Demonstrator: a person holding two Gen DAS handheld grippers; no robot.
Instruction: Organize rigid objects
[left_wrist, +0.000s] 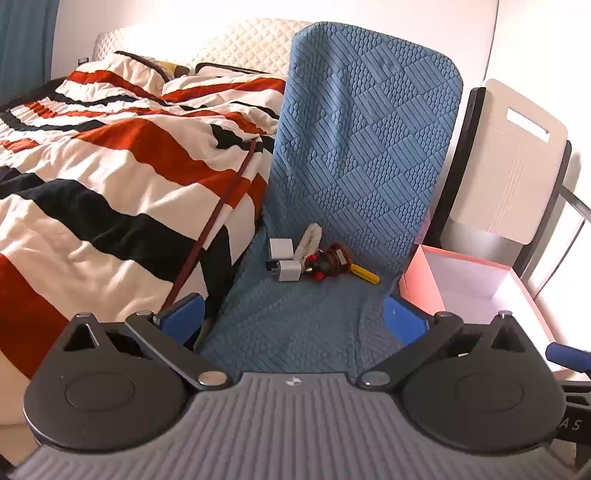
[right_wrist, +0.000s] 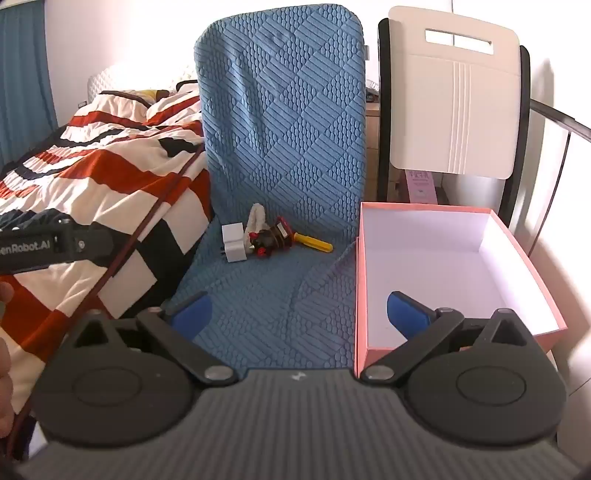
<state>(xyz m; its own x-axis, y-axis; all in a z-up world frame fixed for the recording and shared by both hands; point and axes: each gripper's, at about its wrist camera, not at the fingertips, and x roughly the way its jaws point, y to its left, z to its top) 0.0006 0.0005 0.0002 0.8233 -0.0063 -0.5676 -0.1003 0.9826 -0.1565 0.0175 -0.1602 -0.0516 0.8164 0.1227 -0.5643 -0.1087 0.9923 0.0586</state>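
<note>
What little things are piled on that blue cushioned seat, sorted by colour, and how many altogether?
White square plug adapters: 2
White fluffy oblong item: 1
Dark brown toy with red bits: 1
Yellow-handled small tool: 1
Total: 5, all on the blue textured seat cover; the pink cardboard box holds nothing visible.

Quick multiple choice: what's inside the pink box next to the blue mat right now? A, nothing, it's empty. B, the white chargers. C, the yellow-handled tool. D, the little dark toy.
A: the pink box shows only its bare white interior, while the white chargers, the yellow-handled piece and the dark toy all lie on the blue mat.
</note>
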